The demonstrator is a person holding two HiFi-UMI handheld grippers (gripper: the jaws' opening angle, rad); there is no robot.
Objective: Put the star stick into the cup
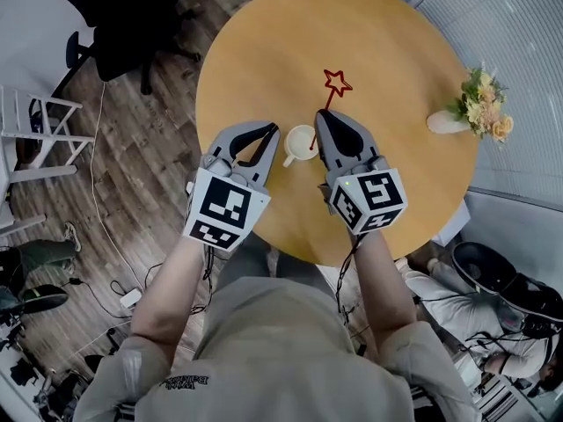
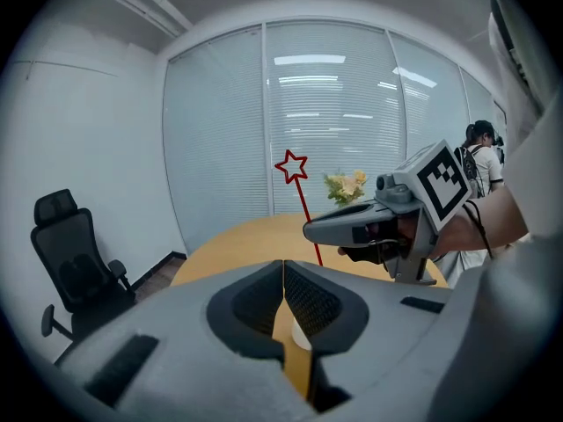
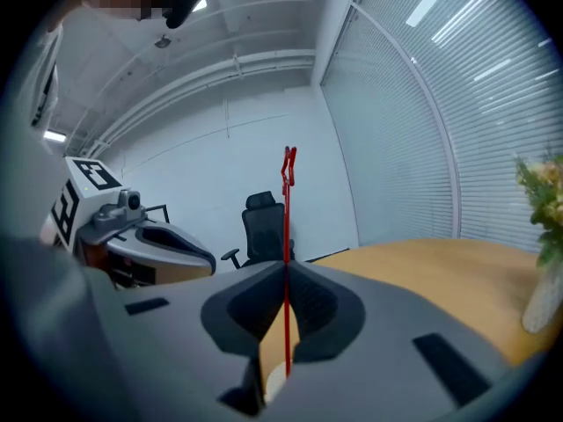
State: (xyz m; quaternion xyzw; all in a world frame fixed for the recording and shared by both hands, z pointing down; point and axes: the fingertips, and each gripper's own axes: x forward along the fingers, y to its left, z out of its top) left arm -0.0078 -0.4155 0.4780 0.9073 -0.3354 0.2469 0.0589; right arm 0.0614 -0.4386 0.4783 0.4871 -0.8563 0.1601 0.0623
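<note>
Gripping the red star stick (image 3: 286, 236) low on its shaft, R gripper (image 1: 320, 118) is clenched on it. Stick stands about upright w/ star on top, its bottom end over the white cup (image 1: 300, 142); can't tell if it's inside. L gripper (image 1: 268, 132) is clenched on nothing, just beside the cup's handle. Cup sits on the round wooden table (image 1: 264, 42); flower vase (image 1: 447, 122) near the table's R edge.
</note>
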